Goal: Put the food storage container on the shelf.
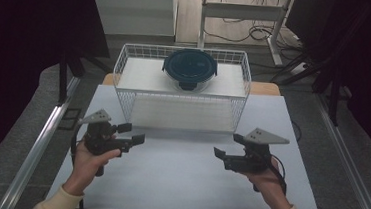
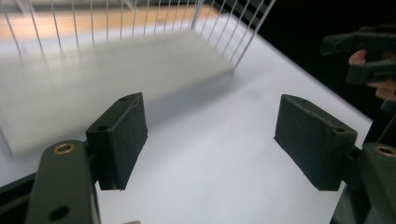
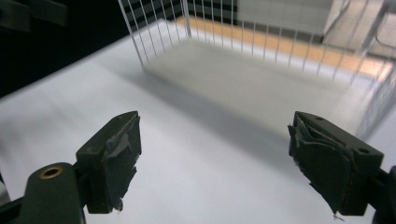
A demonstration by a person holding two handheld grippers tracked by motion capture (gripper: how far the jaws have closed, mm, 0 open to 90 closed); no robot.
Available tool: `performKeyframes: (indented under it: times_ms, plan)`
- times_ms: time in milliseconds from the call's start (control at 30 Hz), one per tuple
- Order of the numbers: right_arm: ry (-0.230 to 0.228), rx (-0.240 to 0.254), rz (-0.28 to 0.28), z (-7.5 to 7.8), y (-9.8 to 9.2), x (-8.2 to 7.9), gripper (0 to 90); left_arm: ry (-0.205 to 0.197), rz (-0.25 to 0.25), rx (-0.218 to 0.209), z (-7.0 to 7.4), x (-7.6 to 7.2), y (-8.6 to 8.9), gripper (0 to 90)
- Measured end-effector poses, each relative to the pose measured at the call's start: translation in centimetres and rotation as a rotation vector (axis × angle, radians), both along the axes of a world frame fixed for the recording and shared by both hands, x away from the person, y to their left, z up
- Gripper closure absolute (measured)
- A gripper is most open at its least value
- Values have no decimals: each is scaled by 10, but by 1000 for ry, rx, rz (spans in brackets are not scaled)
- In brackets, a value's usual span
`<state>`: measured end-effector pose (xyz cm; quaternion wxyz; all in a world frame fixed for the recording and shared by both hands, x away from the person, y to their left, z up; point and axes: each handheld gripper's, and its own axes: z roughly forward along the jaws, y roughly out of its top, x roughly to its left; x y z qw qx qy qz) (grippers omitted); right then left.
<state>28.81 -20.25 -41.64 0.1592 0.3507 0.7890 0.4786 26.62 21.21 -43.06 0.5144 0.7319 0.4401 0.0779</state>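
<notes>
A round clear container with a dark blue lid [image 1: 190,68] stands on the top shelf of a white wire rack [image 1: 121,65] at the back of the table. My left gripper [image 1: 131,133] is held in a hand at the front left, open and empty, pointing toward the rack's lower shelf [image 2: 116,60]. At the front right my right gripper [image 1: 229,145] is also open with nothing between its jaws. In the left gripper view the left gripper [image 2: 212,121] hovers over bare white table. The right gripper [image 3: 215,135] faces the rack's lower shelf [image 3: 261,79] in the right gripper view.
The white table [image 1: 182,184] spreads in front of the rack, with a wooden edge [image 1: 265,88] behind it. Metal rails run along the floor on both sides. The right hand's gripper [image 2: 364,51] appears at the upper right of the left gripper view.
</notes>
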Motion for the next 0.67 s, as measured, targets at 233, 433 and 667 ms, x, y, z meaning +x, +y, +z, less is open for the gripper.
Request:
performKeyframes:
  times_ms: [233,433,667]
  plan:
    - [89,-36,-13,-46,-14,-8,167,84,21,51,-44,-10,-2,242]
    - [94,-42,-15,-54,-14,-9,166,92,37,56,-50,-13,-1,241]
    - [61,-47,-28,-54,-15,-11,150,75,45,91,-54,-16,-1,235]
